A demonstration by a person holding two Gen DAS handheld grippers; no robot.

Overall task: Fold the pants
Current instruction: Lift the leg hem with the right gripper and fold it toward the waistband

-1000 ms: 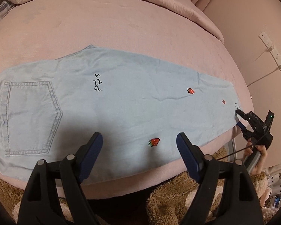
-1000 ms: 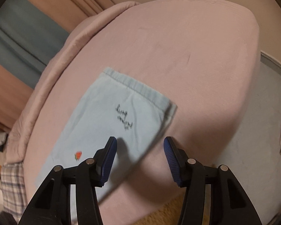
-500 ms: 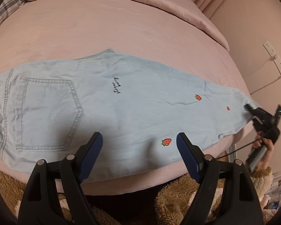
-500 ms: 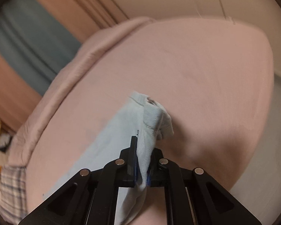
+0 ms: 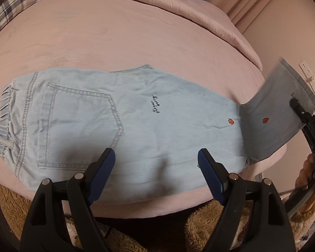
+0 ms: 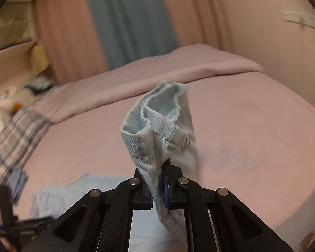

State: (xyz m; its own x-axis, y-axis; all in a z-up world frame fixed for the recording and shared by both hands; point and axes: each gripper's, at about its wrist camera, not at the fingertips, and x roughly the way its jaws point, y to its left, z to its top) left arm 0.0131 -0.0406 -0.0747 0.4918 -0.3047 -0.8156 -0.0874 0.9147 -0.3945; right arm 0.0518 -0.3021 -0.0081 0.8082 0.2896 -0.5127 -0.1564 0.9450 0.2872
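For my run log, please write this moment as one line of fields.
task: fold | right gripper: shut on hem of light blue denim pants, leg end lifted | left gripper: open, holds nothing, above pants | pink bed

Pink bed point(image 5: 119, 33), pink walls, blue curtain point(image 6: 128, 21).

Light denim pants point(image 5: 136, 121) flat on bed, hem end lifted

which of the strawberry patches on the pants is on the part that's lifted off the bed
The rightmost strawberry, on the raised leg end held by the right tongs. The other fully visible one lies on fabric flat on the bed.
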